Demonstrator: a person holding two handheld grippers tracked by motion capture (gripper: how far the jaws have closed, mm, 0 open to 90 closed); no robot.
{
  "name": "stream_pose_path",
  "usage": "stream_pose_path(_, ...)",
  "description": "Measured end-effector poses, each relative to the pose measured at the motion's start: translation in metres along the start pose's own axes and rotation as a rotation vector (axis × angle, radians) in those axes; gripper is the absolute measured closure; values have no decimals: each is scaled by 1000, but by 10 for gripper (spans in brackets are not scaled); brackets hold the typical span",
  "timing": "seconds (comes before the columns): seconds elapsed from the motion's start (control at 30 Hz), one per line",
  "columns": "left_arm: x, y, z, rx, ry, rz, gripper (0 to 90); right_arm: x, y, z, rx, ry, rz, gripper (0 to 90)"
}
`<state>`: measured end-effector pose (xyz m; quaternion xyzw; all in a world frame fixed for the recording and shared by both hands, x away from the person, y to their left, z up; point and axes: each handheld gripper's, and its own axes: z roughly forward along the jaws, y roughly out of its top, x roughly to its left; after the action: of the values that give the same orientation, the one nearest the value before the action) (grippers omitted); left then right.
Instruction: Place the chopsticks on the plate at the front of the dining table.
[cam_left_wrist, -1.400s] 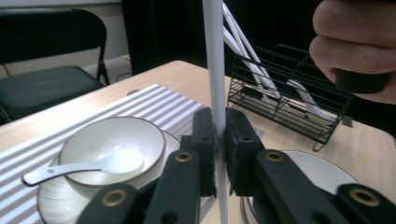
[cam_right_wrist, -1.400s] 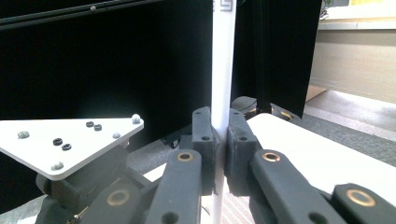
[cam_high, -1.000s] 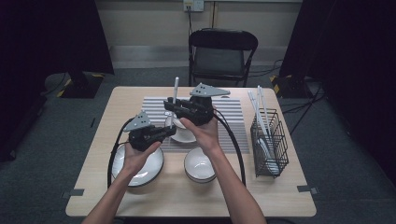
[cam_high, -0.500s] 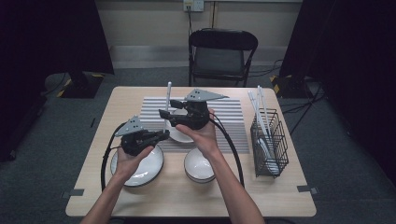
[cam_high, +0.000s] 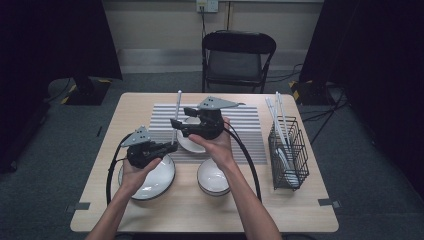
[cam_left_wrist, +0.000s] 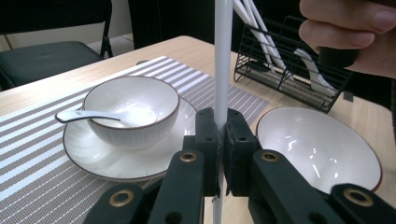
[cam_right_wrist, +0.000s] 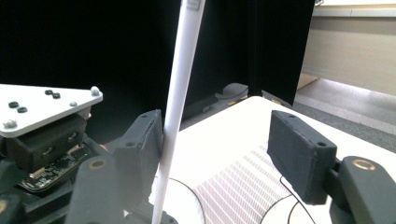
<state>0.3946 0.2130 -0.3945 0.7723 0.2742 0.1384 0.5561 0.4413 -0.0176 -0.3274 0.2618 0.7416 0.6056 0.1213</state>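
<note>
A white chopstick (cam_high: 176, 116) stands upright over the striped placemat (cam_high: 250, 125). My left gripper (cam_high: 172, 146) is shut on its lower end, and both pads (cam_left_wrist: 238, 140) press on the chopstick (cam_left_wrist: 222, 70). My right gripper (cam_high: 176, 123) reaches in from the right, higher up the stick. Its jaws have just been opening and now stand wide, so my right gripper (cam_right_wrist: 219, 140) is open. The chopstick (cam_right_wrist: 180, 102) runs between them, close against the left jaw. A white bowl with a spoon (cam_left_wrist: 130, 107) sits on a saucer behind.
A black wire rack (cam_high: 289, 150) with chopsticks and a spoon stands at the right of the table. An empty white bowl (cam_high: 212, 177) and a white plate (cam_high: 155, 182) lie near the front edge. A folding chair (cam_high: 237, 55) stands beyond the table.
The right gripper's jaws have opened off the chopstick, which stays upright in the left gripper. Both hands and the stick have drifted slightly left.
</note>
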Motion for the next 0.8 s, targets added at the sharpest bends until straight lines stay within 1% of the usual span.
stream_pose_path(0.1, 0, 0, 0, 1, 0, 6, 862, -1, -3, 1, 3, -11, 5, 354)
stream_pose_path(0.17, 1, -1, -1, -1, -6, -2, 862, -2, -4, 1, 10, -16, 6, 354)
stream_pose_path(0.33, 3, -2, -1, 1, -5, -4, 862, -6, -4, -1, 15, -38, 8, 351)
stream_pose_path(0.47, 2, -2, -2, -4, -7, -5, 862, -8, -5, -3, 17, -44, 12, 348)
stream_pose_path(0.5, 3, -2, -2, -8, -11, -15, 862, -9, -5, -3, 19, -49, 11, 347)
stream_pose_path(0.53, 3, -2, -2, -10, -6, -18, 863, -9, -5, -4, 20, -58, 8, 346)
stream_pose_path(0.57, 3, -2, -2, -7, -2, -15, 863, -9, -6, -4, 23, -59, 9, 342)
stream_pose_path(0.6, 3, -2, -2, -7, -9, -16, 862, -10, -6, -4, 24, -61, 8, 336)
stream_pose_path(0.67, 4, -2, -2, -4, -5, -10, 863, -11, -9, -5, 29, -85, 7, 335)
stream_pose_path(0.8, 4, -3, -2, -6, -5, -6, 862, -14, -11, -6, 36, -92, 16, 334)
